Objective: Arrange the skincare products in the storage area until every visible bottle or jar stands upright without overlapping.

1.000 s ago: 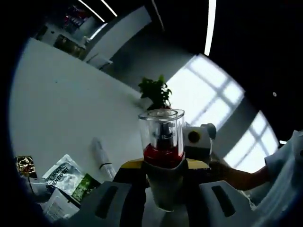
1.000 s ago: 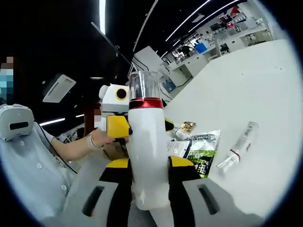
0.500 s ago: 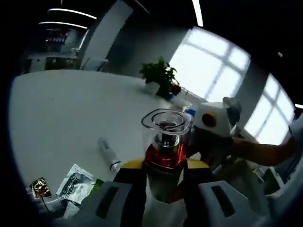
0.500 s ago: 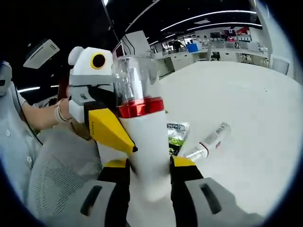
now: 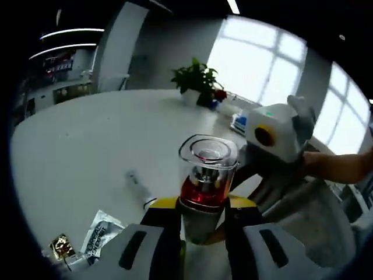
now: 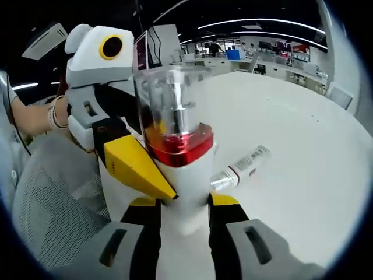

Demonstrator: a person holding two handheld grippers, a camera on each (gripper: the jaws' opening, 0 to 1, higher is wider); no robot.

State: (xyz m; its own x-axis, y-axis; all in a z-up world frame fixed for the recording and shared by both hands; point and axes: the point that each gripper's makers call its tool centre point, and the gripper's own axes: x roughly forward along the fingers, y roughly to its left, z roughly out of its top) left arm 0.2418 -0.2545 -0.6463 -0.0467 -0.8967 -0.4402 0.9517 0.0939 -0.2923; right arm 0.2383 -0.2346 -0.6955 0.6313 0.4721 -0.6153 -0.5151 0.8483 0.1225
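Note:
A white bottle (image 6: 180, 175) with a red collar and a clear cap is held up over the white table (image 6: 291, 134). My right gripper (image 6: 183, 211) is shut on its lower body. My left gripper comes in from the left, one yellow finger (image 6: 135, 166) pressed against the bottle just below the collar. In the left gripper view the same bottle (image 5: 207, 181) stands between the jaws of my left gripper (image 5: 202, 211), which is shut on it, and my right gripper (image 5: 247, 178) reaches it from the right. A slim tube (image 6: 242, 169) lies flat on the table, seen as the tube (image 5: 137, 188) past the bottle.
Flat sachets (image 5: 100, 238) and a small gold packet (image 5: 61, 248) lie near the table's edge. A potted plant (image 5: 195, 81) stands far back by the windows. A person's wrist (image 6: 51, 114) holds the left gripper, and a mesh chair back (image 6: 46, 204) is close on the left.
Both views have swung down toward the table. The bottle stays gripped by both grippers, and the left gripper has closed in and looms larger in the right gripper view.

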